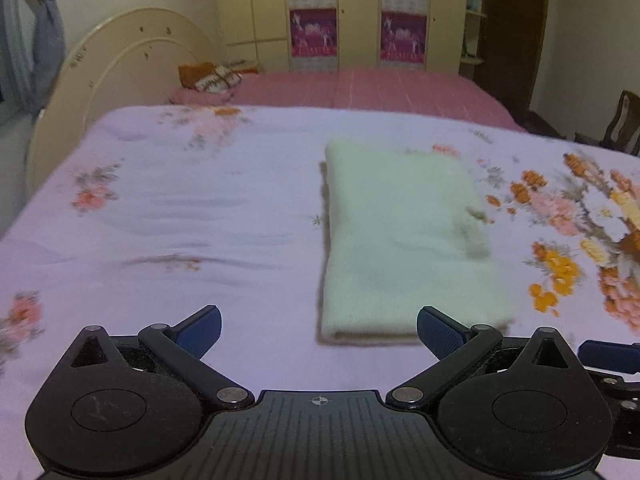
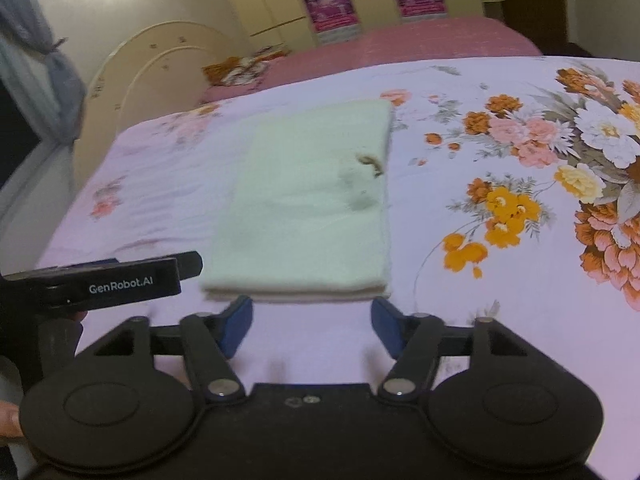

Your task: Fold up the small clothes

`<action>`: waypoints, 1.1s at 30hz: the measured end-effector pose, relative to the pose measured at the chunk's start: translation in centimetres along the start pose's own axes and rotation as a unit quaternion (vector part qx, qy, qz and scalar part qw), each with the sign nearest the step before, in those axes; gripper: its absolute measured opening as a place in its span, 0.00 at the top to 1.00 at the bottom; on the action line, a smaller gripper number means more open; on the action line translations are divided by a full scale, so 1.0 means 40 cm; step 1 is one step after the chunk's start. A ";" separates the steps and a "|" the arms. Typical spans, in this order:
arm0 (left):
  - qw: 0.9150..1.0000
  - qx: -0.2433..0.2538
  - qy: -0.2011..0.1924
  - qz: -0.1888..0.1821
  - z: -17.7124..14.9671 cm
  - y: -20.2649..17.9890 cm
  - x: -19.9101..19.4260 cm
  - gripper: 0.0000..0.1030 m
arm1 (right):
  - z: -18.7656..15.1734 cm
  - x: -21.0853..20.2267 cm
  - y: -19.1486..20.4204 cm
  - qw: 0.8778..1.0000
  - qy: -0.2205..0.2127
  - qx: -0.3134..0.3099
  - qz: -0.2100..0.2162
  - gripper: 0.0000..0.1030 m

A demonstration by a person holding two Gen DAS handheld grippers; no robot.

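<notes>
Item: one small pale-cream garment [image 2: 308, 204], lying flat on the floral bedsheet [image 1: 168, 208], already folded into a tidy oblong with its doubled edge toward the near side; a brownish mark or tag near its right edge, too blurred to identify. Left tongs [image 1: 319, 332]: released, blue pads wide apart, empty, held just short of the garment's near edge and to its left. Right tongs [image 2: 312, 326]: likewise released and empty, centred on the garment's near edge, not touching it. Judged reason for this placing: both tongs sit back from the cloth, either because the fold is finished or to line up on the near edge for a further fold. Surroundings: pink bedspread [image 1: 360, 88] beyond the sheet, cushions [image 1: 212, 76] at far left, cream headboard [image 1: 120, 64], wardrobe with magenta panels [image 1: 314, 32], dark chair [image 1: 620, 124] at far right. Obstructions: none on the sheet around the garment; the two tongs stand close side by side and could crowd each other.
</notes>
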State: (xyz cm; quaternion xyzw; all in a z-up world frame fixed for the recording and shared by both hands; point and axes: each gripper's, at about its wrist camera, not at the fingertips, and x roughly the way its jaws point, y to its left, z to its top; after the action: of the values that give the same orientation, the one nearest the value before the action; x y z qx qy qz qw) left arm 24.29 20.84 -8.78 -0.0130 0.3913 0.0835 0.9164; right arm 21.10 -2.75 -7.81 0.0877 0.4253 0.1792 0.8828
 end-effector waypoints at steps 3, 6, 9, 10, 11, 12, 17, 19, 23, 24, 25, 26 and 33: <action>1.000 -0.004 -0.013 0.005 -0.029 0.001 -0.107 0.00 | -0.024 -0.089 0.016 1.000 -0.014 -0.013 0.009 0.18; 1.000 0.000 -0.019 0.017 -0.063 -0.008 -0.212 0.00 | -0.054 -0.192 0.037 0.999 -0.040 -0.028 0.004 0.03; 1.000 -0.003 -0.016 0.018 -0.099 -0.017 -0.310 0.00 | -0.089 -0.288 0.058 0.996 -0.070 -0.047 -0.021 0.01; 1.000 -0.009 -0.015 0.015 -0.110 -0.017 -0.336 0.00 | -0.102 -0.318 0.066 0.995 -0.076 -0.053 -0.032 0.01; 1.000 -0.017 -0.017 0.011 -0.125 -0.020 -0.374 0.00 | -0.115 -0.349 0.074 0.994 -0.082 -0.058 -0.041 0.01; 1.000 -0.022 -0.020 0.007 -0.135 -0.020 -0.401 0.00 | -0.126 -0.379 0.080 0.993 -0.086 -0.062 -0.047 0.01; 0.998 -0.039 -0.043 0.003 -0.183 -0.028 -0.537 0.00 | -0.179 -0.501 0.100 0.982 -0.141 -0.087 -0.088 0.01; 0.998 -0.040 -0.047 0.001 -0.197 -0.033 -0.577 0.00 | -0.196 -0.541 0.106 0.975 -0.173 -0.097 -0.100 0.01; 0.997 -0.051 -0.060 -0.001 -0.221 -0.040 -0.634 0.00 | -0.215 -0.600 0.099 0.971 -0.196 -0.093 -0.095 0.01; 0.997 -0.052 -0.062 0.000 -0.226 -0.042 -0.644 0.00 | -0.219 -0.608 0.097 0.971 -0.199 -0.093 -0.096 0.01; 0.997 -0.052 -0.064 -0.001 -0.231 -0.043 -0.654 0.00 | -0.223 -0.614 0.096 0.970 -0.200 -0.094 -0.098 0.01; 0.997 -0.051 -0.065 -0.002 -0.234 -0.049 -0.662 0.00 | -0.228 -0.619 0.096 0.970 -0.200 -0.094 -0.099 0.01; 0.996 -0.045 -0.076 0.005 -0.251 -0.067 -0.694 0.00 | -0.259 -0.644 0.091 0.970 -0.205 -0.087 -0.097 0.01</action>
State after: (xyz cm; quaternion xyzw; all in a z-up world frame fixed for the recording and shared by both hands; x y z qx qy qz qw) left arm -1.34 13.32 4.11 -0.0460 0.3166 0.1063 0.9414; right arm -2.66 -9.44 5.40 0.0043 0.2246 0.1073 0.9685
